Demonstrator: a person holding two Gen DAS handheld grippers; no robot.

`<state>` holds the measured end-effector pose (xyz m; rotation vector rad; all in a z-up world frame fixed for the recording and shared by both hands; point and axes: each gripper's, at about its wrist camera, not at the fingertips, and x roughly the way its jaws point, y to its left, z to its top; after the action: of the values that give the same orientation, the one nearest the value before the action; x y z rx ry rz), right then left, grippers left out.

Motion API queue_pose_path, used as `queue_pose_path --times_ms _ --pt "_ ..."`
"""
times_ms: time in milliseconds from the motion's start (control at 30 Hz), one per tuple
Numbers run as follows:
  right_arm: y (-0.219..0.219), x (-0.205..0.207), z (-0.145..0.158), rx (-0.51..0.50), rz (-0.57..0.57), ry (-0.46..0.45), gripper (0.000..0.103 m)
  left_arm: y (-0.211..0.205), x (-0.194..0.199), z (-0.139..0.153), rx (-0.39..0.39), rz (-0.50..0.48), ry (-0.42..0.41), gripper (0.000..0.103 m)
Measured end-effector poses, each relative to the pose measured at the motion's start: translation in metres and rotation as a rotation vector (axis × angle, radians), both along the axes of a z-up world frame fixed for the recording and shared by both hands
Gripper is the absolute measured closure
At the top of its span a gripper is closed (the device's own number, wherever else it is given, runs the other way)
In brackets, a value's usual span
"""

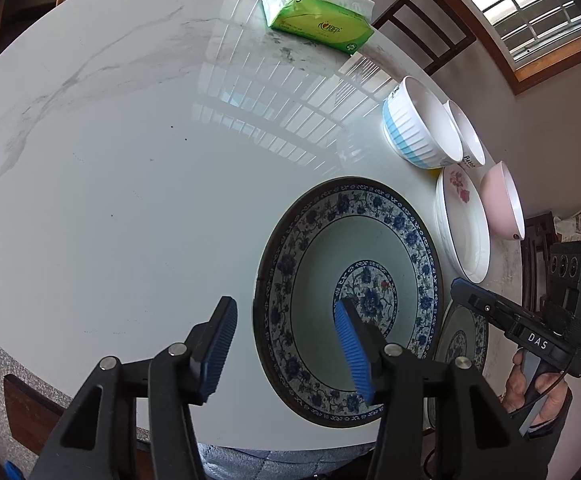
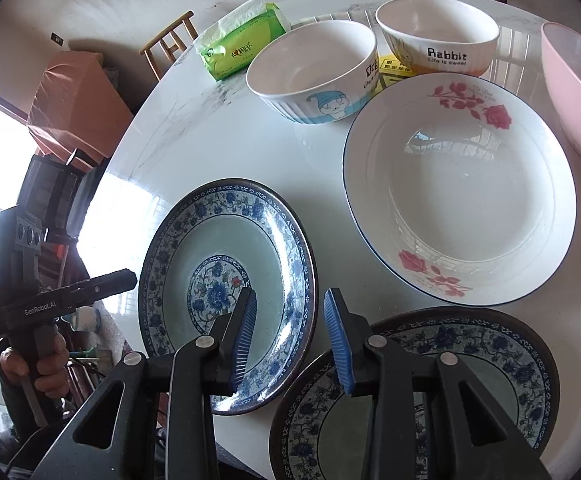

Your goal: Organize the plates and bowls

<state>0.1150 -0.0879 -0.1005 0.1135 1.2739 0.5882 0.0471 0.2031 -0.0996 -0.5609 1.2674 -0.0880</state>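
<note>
A blue-and-white floral plate [image 1: 346, 300] lies on the white marble table [image 1: 130, 160]; it also shows in the right wrist view [image 2: 226, 296]. My left gripper [image 1: 286, 348] is open, its fingers straddling that plate's left rim. My right gripper [image 2: 290, 340] is open, its fingers straddling the same plate's right rim. A second blue floral plate [image 2: 418, 396] lies near the table edge. A white rose-pattern plate [image 2: 462, 188], a blue-striped cartoon bowl [image 2: 314, 68], a "Rabbit" bowl [image 2: 438, 36] and a pink bowl [image 2: 578, 92] stand farther back.
A green tissue pack [image 1: 318, 16] lies at the table's far side. Wooden chairs [image 1: 426, 28] stand around the table. A yellow card [image 2: 394, 66] lies between the bowls. The table's near edge [image 1: 10, 360] is close below my left gripper.
</note>
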Motion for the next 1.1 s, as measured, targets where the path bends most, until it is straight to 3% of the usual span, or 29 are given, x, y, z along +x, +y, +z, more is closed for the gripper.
queue_pose_path --times_ms 267,600,833,1100 --pt "0.004 0.014 -0.015 -0.025 0.024 0.021 0.078 0.000 0.002 -0.007 0.000 -0.007 0.010 0.054" --pt "0.008 0.019 -0.026 -0.038 0.058 0.033 0.090 -0.004 0.004 -0.012 0.029 -0.044 0.007 0.073" --pt "0.011 0.016 -0.024 -0.059 0.066 0.009 0.091 -0.001 0.005 -0.014 0.077 -0.056 -0.008 0.090" --pt "0.022 0.008 -0.016 -0.063 0.061 -0.022 0.091 0.017 0.007 -0.002 0.124 -0.050 -0.038 0.090"
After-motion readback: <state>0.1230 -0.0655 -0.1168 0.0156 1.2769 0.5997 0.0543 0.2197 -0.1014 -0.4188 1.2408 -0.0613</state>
